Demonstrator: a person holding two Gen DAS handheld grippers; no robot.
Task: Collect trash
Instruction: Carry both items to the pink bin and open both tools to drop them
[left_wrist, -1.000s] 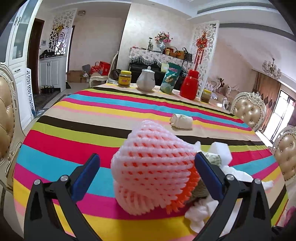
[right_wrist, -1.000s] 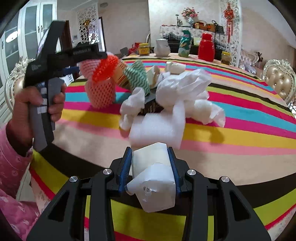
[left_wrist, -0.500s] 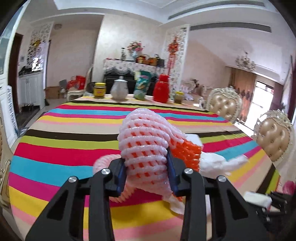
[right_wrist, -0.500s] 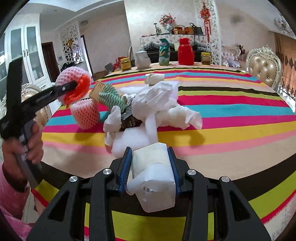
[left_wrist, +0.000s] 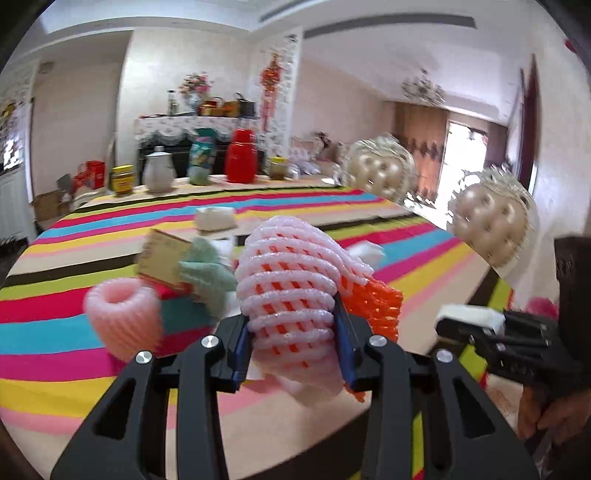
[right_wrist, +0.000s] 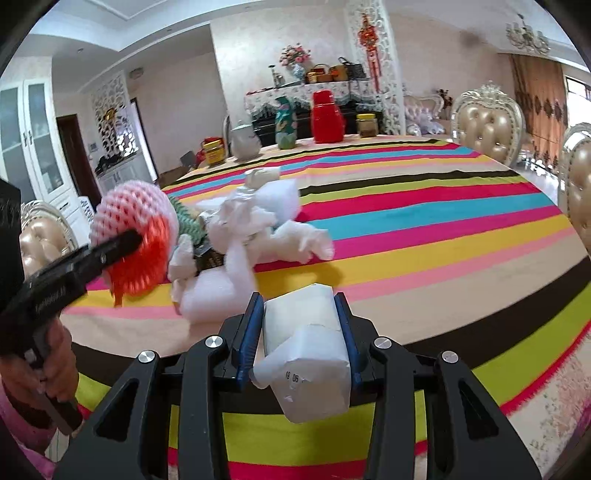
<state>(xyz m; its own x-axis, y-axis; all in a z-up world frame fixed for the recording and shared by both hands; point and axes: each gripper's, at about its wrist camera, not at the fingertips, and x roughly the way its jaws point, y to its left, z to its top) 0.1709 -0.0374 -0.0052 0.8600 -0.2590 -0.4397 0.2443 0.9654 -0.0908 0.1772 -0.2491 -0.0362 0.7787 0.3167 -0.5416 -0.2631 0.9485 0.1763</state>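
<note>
My left gripper (left_wrist: 293, 332) is shut on a pink-and-white foam fruit net (left_wrist: 291, 288) with an orange net (left_wrist: 376, 306) tucked in it, held just above the striped table (left_wrist: 55, 332). In the right wrist view the same net (right_wrist: 133, 214) hangs at the left, off the cloth. My right gripper (right_wrist: 301, 332) is shut on a white paper carton (right_wrist: 306, 354), near the table's front edge. Between them lies a trash pile: crumpled white tissues (right_wrist: 258, 225), a white foam sheet (right_wrist: 210, 299), a green net (left_wrist: 207, 277), a yellow box (left_wrist: 164, 258) and a second pink net (left_wrist: 123, 319).
A small white packet (left_wrist: 215, 218) lies further back on the cloth. At the far edge stand a jar (right_wrist: 213, 150), a teapot (right_wrist: 244, 142), a green bag (right_wrist: 285, 125), a red flask (right_wrist: 327, 118) and another jar (right_wrist: 366, 125). Padded chairs (right_wrist: 487, 122) line the right side.
The left gripper's jaws went from wide around the pink-and-white net to shut on it, then carried it up and to the right. The right gripper kept the carton and swung its view rightward.
</note>
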